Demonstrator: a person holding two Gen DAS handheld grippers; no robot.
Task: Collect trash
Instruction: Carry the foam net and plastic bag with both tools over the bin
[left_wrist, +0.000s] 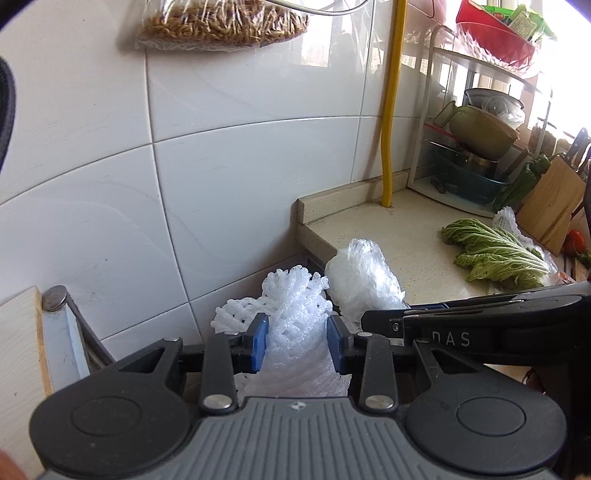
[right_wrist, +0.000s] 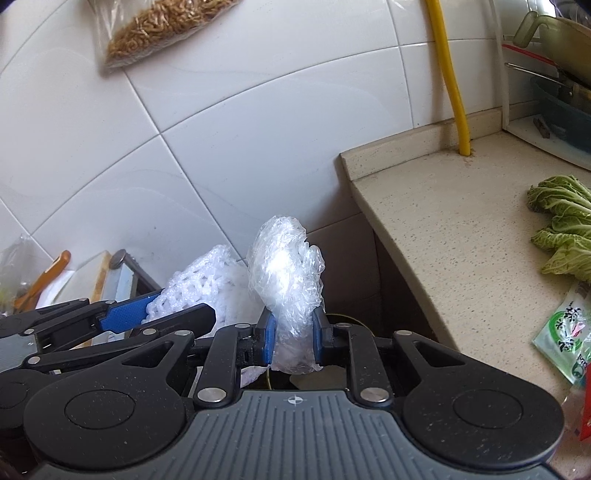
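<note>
My left gripper (left_wrist: 297, 341) is shut on a white foam fruit net (left_wrist: 295, 306), held in the gap left of the counter's end. My right gripper (right_wrist: 293, 338) is shut on a crumpled clear plastic wrap (right_wrist: 286, 273). The two grippers are side by side: the wrap (left_wrist: 364, 282) and the right gripper's fingers (left_wrist: 480, 317) show at the right of the left wrist view, and the foam net (right_wrist: 199, 284) with a blue left finger pad (right_wrist: 125, 314) shows at the left of the right wrist view. What lies below the grippers is hidden.
A beige counter (right_wrist: 436, 229) runs to the right with cabbage leaves (left_wrist: 495, 253), a green snack wrapper (right_wrist: 565, 339), another foam net (left_wrist: 508, 219), a knife block (left_wrist: 554, 203) and a dish rack (left_wrist: 476, 155). A yellow pipe (left_wrist: 391, 103) and white tiled wall (left_wrist: 221, 177) stand behind. A bag of dried food (left_wrist: 221, 22) hangs above.
</note>
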